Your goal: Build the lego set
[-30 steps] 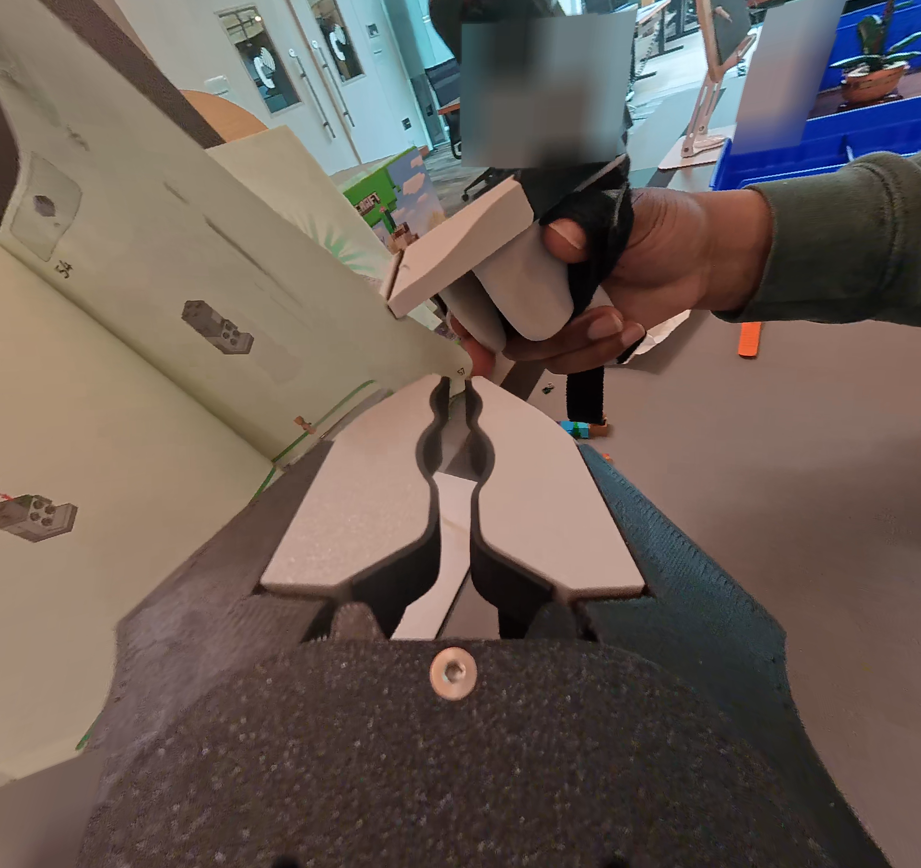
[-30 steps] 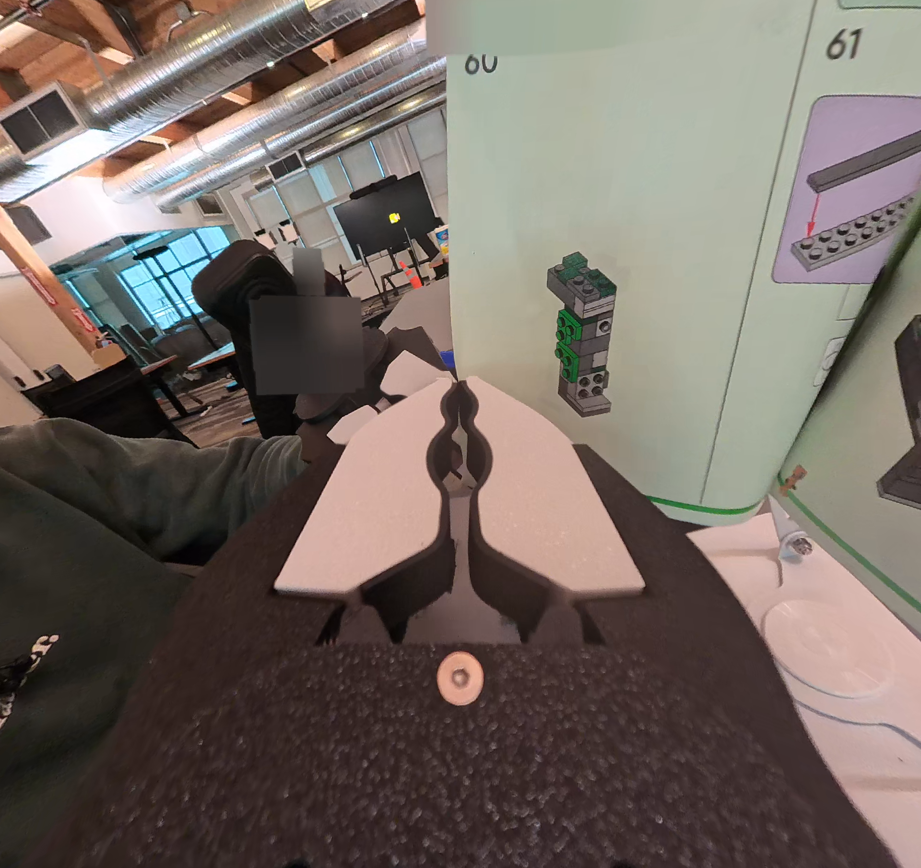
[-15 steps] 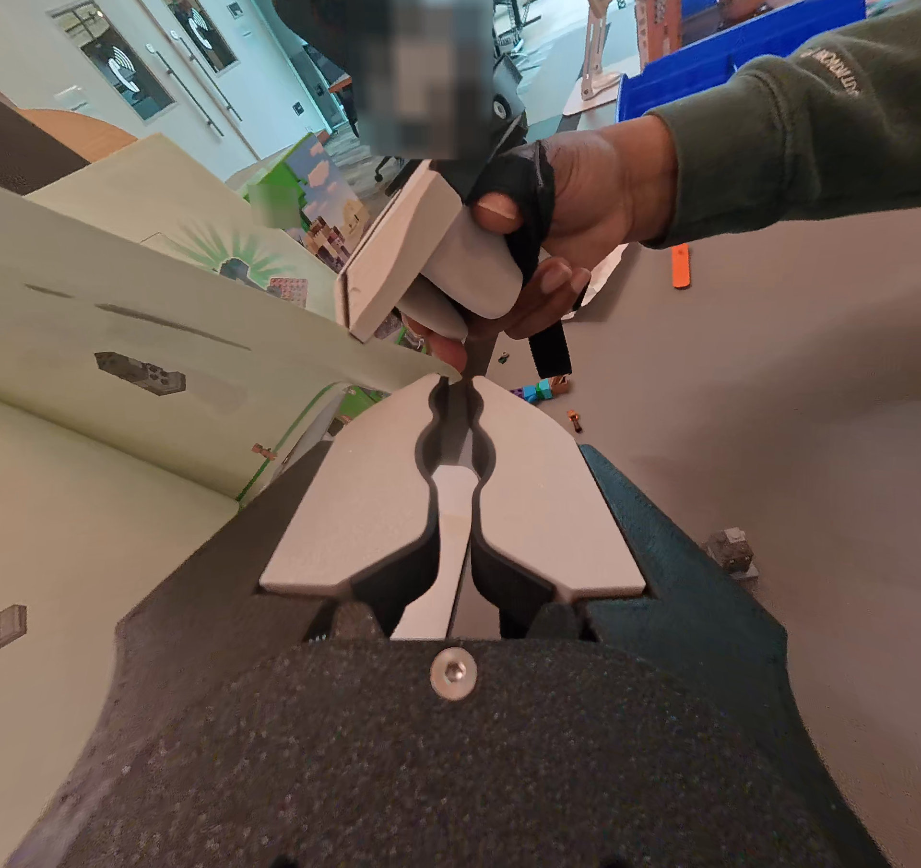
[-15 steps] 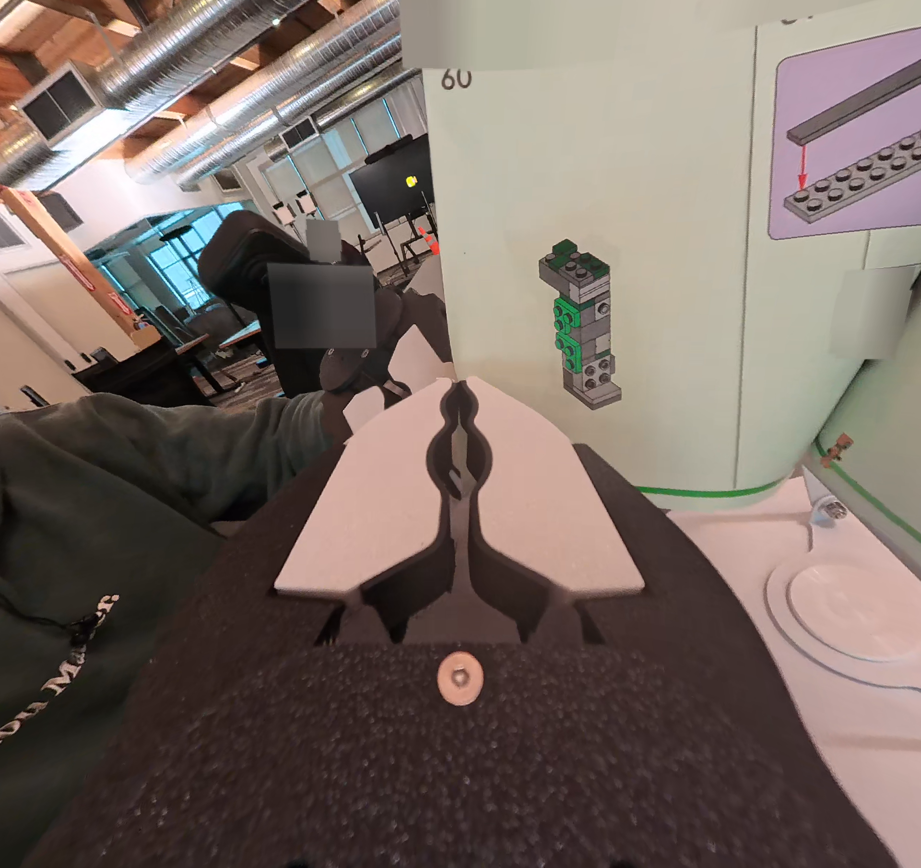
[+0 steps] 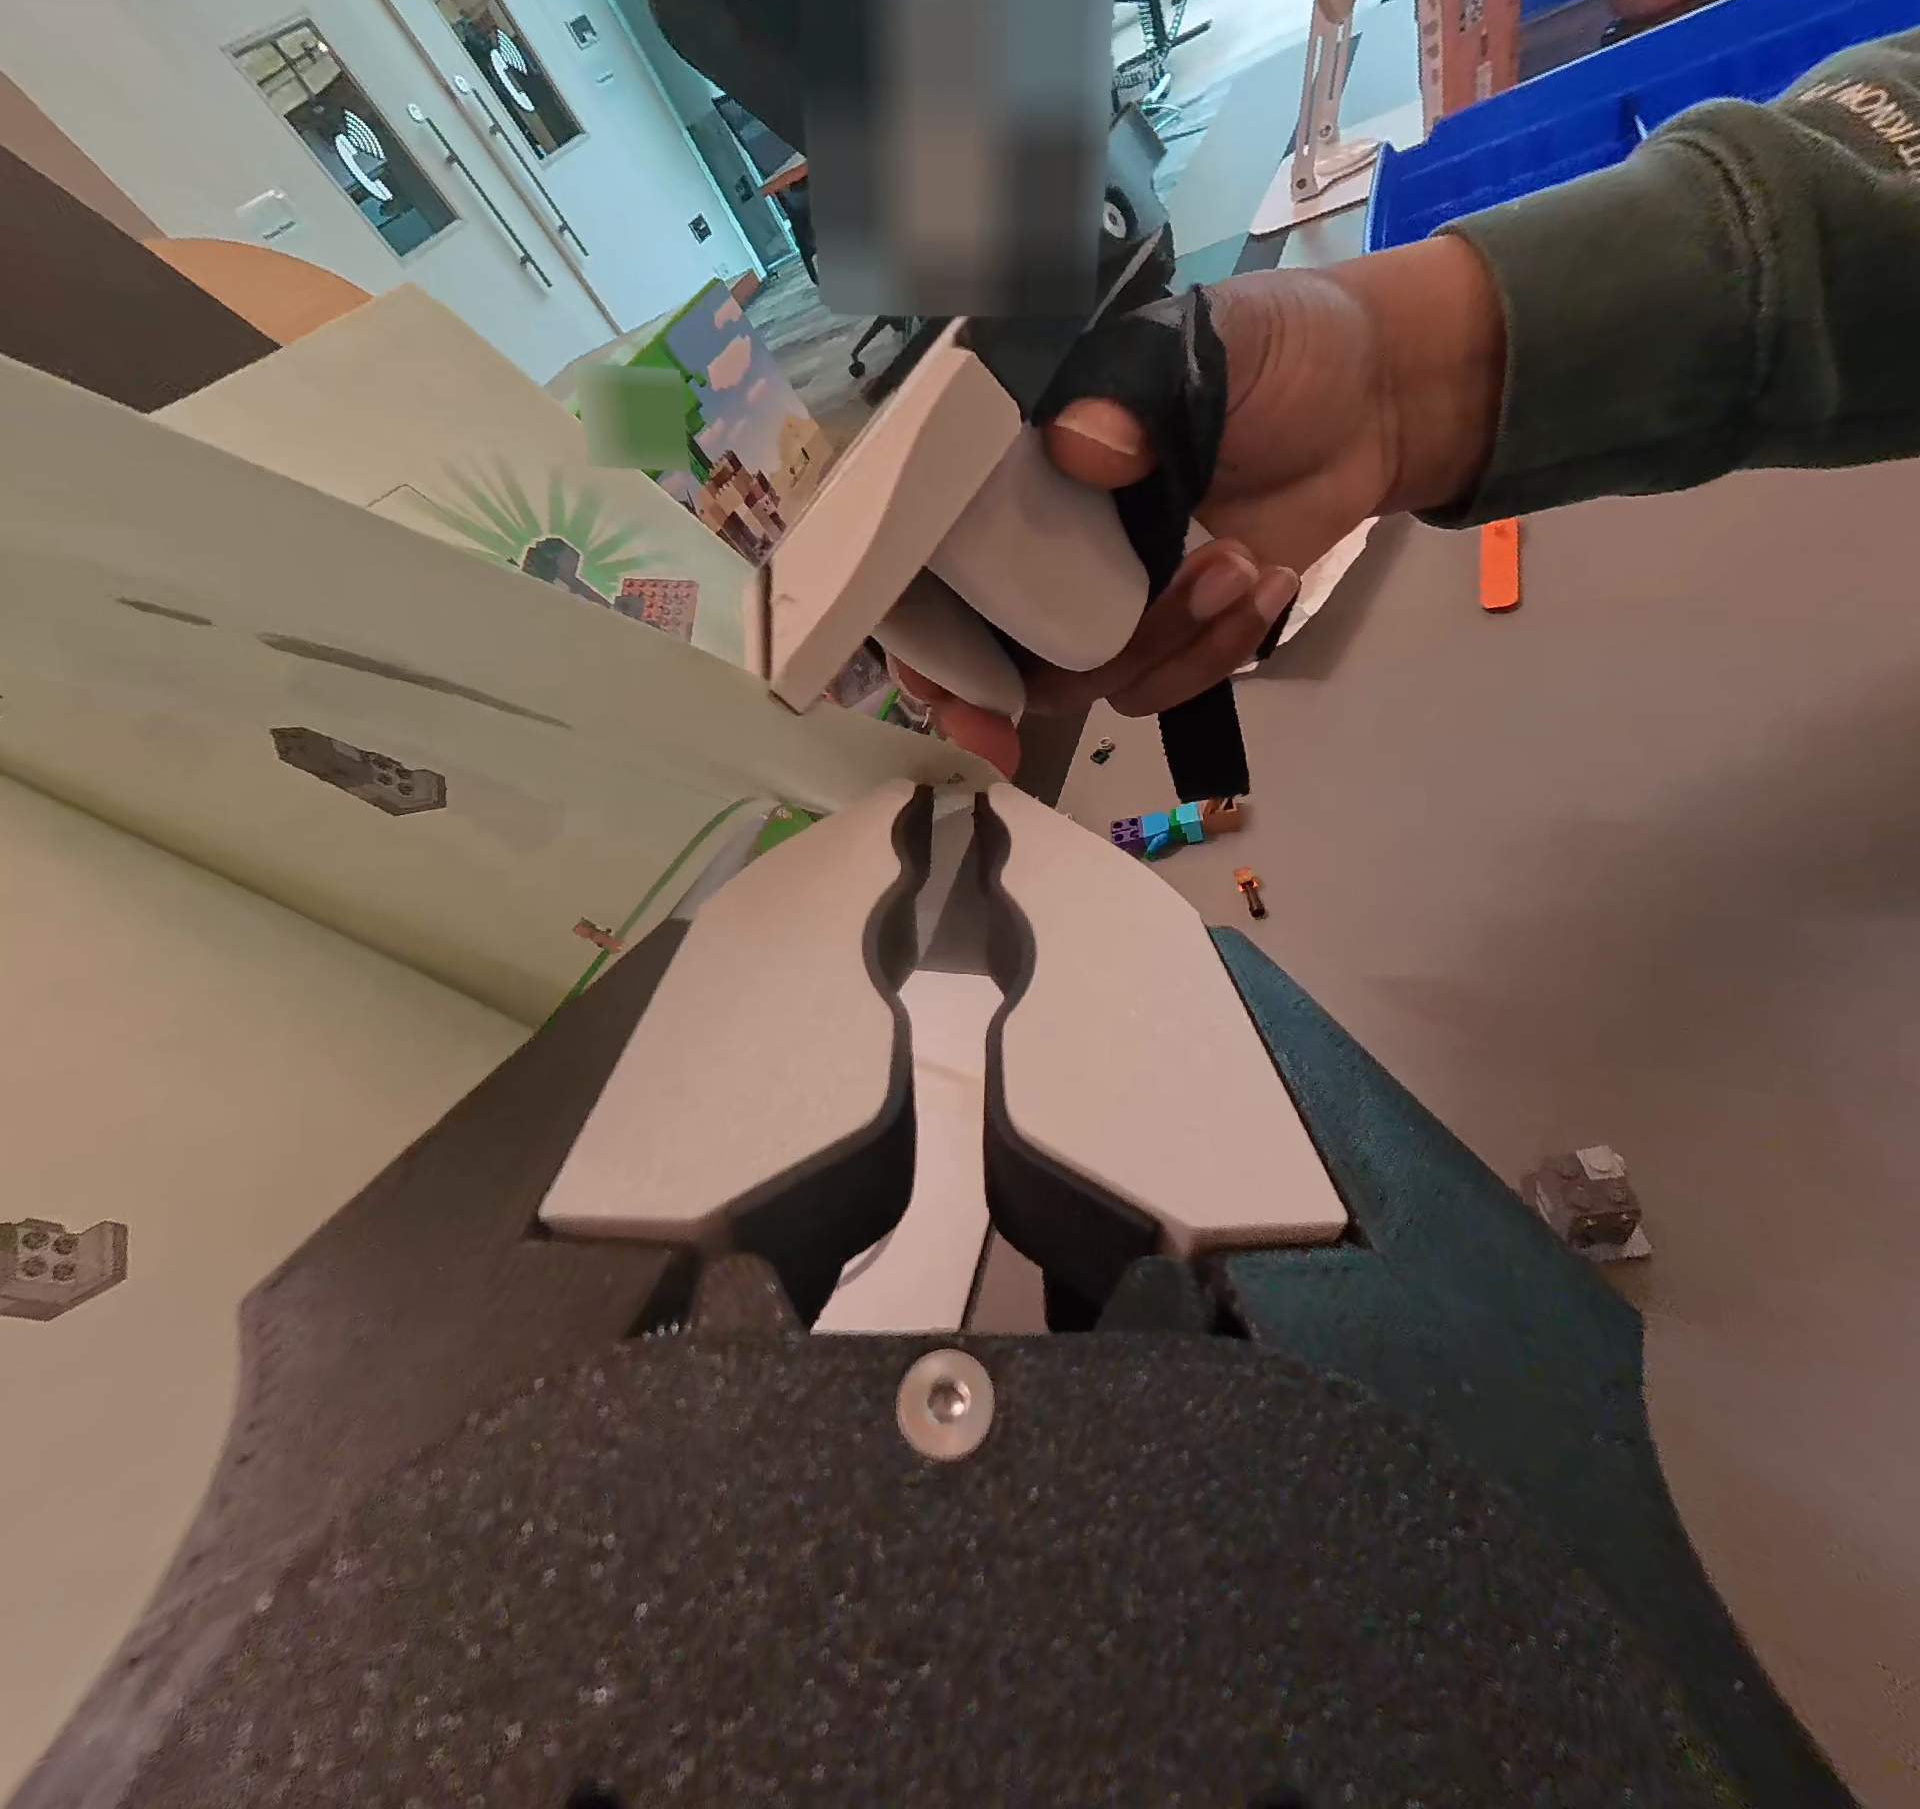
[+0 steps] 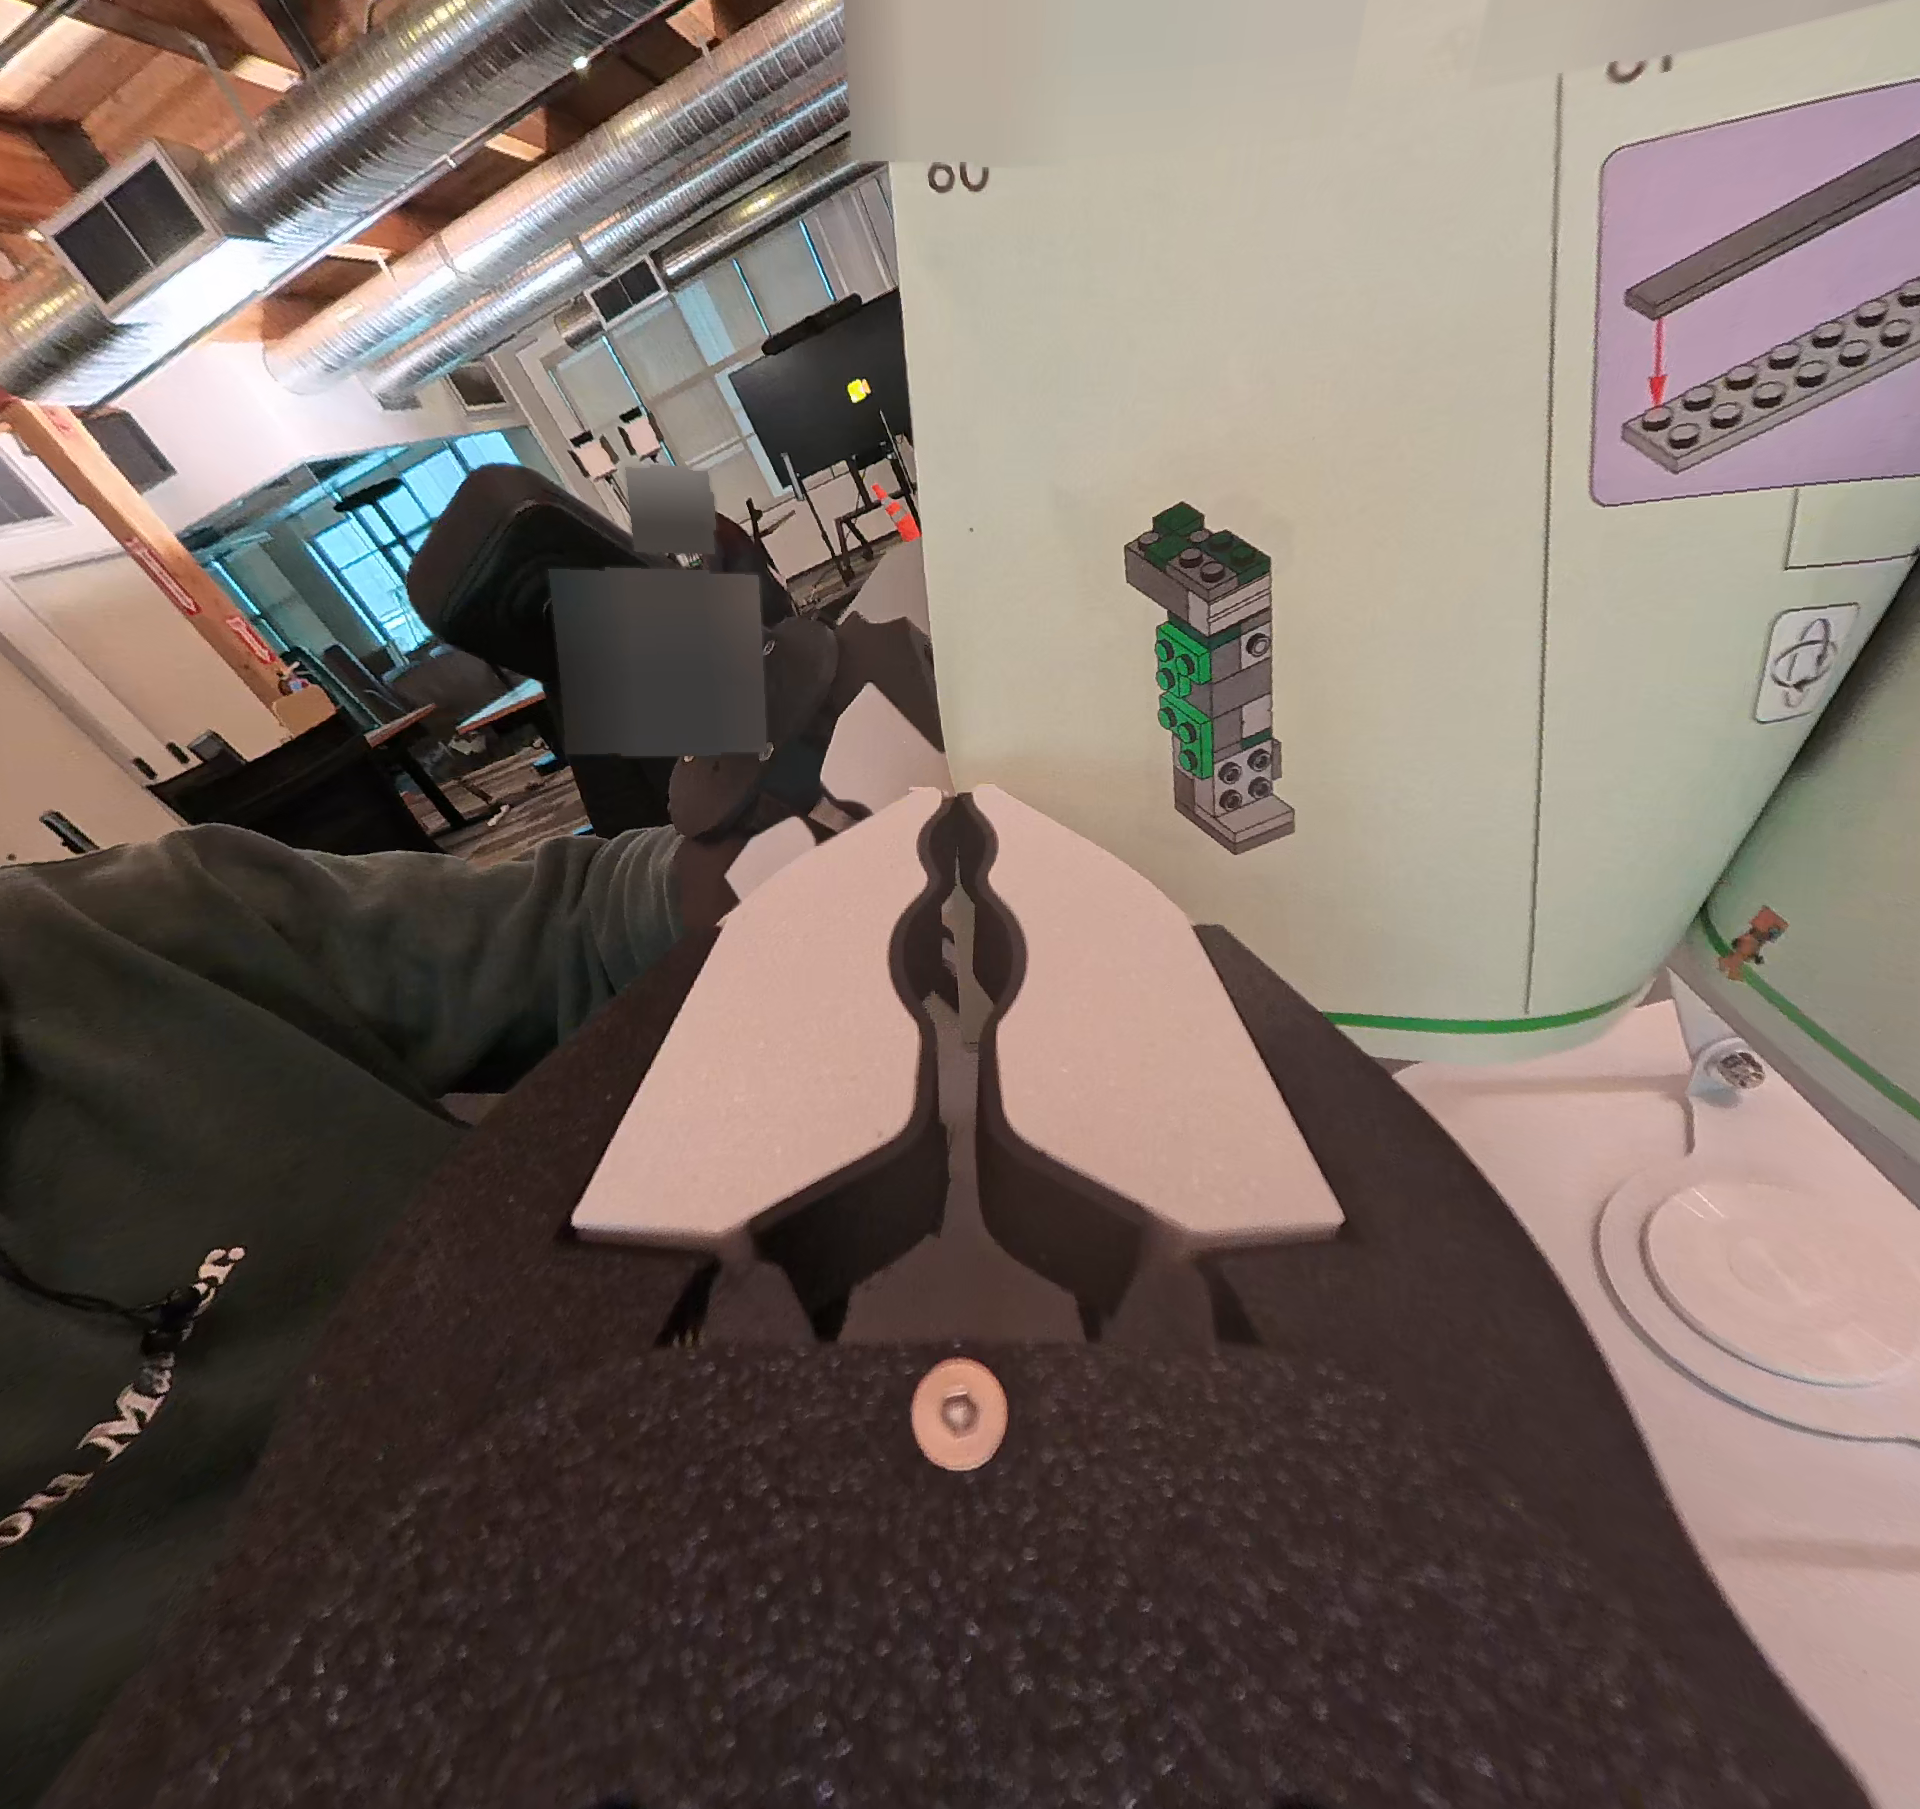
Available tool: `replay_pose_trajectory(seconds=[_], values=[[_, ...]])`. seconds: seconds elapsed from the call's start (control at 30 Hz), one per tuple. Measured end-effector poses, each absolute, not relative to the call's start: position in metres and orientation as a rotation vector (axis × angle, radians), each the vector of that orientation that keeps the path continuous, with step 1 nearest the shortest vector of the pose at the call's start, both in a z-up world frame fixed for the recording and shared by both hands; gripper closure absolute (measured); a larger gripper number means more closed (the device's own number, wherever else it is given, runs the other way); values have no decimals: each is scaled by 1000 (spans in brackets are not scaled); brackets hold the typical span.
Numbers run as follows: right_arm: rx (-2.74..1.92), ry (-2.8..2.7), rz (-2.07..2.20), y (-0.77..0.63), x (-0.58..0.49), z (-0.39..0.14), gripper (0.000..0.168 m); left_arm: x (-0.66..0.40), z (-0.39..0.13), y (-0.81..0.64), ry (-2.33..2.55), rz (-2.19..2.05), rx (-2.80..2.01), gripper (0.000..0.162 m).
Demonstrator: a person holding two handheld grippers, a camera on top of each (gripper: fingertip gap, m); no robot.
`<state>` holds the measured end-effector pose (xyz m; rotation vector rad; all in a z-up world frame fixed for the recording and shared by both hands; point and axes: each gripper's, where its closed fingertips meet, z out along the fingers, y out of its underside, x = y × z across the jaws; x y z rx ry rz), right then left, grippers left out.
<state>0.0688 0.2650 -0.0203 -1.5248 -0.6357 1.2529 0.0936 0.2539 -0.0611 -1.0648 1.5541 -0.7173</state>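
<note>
The pale green instruction booklet (image 5: 312, 980) lies open at the left in the left wrist view. One page (image 6: 1247, 564), printed with a grey and green tower, stands upright in the right wrist view. My left gripper (image 5: 951, 798) is shut, and the lifted page's lower corner sits at its tips. My right gripper (image 6: 956, 803) is shut on the page's left edge. It also shows in the left wrist view (image 5: 883, 533), held by a hand just above my left gripper. A small grey brick build (image 5: 1584, 1203) sits on the grey table (image 5: 1558, 876).
A small colourful figure (image 5: 1174, 824), a tiny orange piece (image 5: 1247, 889) and an orange strip (image 5: 1499, 564) lie on the table. The set's box (image 5: 727, 429) stands behind the booklet, and a blue bin (image 5: 1714, 66) at the far right. A white round stand (image 6: 1787, 1271) sits by the page.
The lifted page has swung over and lies lower in the left wrist view. In the right wrist view it has shifted right. Both grippers stay shut. The grey build came into view.
</note>
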Motion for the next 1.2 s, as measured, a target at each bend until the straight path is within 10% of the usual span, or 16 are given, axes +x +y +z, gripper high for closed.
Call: replay_pose_trajectory(seconds=[1.2], values=[[-1492, -605, 1277, 264, 70, -17, 168, 96, -54, 260, 1483, -708, -1082, 149]])
